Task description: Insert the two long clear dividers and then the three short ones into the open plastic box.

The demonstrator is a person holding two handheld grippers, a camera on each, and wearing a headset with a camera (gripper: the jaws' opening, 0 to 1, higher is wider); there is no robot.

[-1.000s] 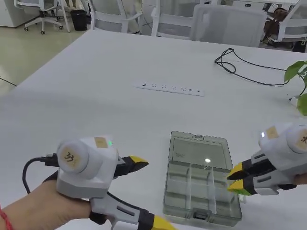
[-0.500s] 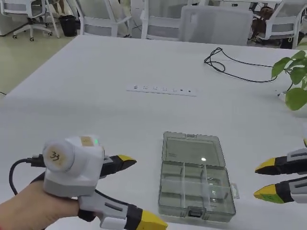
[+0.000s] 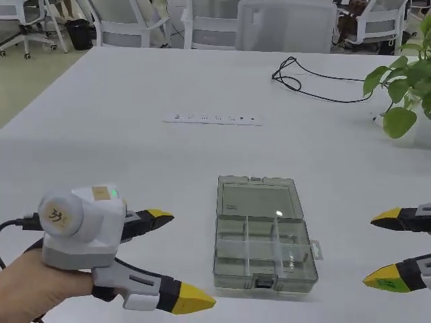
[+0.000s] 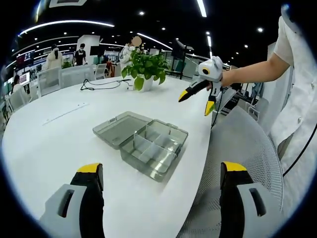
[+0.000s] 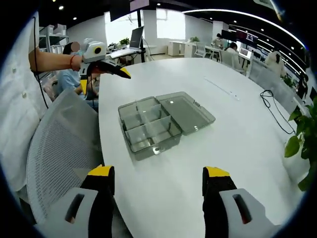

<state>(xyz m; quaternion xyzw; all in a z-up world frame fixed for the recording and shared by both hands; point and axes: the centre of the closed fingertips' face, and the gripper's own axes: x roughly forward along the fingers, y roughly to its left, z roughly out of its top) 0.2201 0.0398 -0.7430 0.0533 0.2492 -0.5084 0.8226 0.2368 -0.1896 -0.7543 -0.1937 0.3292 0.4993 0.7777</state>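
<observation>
The grey clear plastic box (image 3: pixel 264 252) lies open on the white table, its lid (image 3: pixel 258 199) folded flat away from me. Clear dividers (image 3: pixel 261 242) stand inside it and split it into compartments; the same box (image 4: pixel 148 148) (image 5: pixel 148 130) lies ahead of each gripper. My left gripper (image 3: pixel 168 259) hovers open to the left of the box, nothing between its yellow-tipped jaws. My right gripper (image 3: pixel 392 247) is open at the right edge, well clear of the box and holding nothing. Each gripper also appears in the other's view: the right gripper (image 4: pixel 198 96) and the left gripper (image 5: pixel 104 74).
A white power strip (image 3: pixel 214 119) lies across the table beyond the box. A black cable (image 3: pixel 303 84) loops at the far right, beside a green potted plant (image 3: pixel 404 101). Office chairs (image 3: pixel 202 23) line the far edge. A mesh chair back (image 5: pixel 59 158) stands near the table's near edge.
My right gripper has pulled away from the box's right side toward the right edge, its jaws wider apart. The left gripper stays open. The head camera has shifted, sliding the scene left.
</observation>
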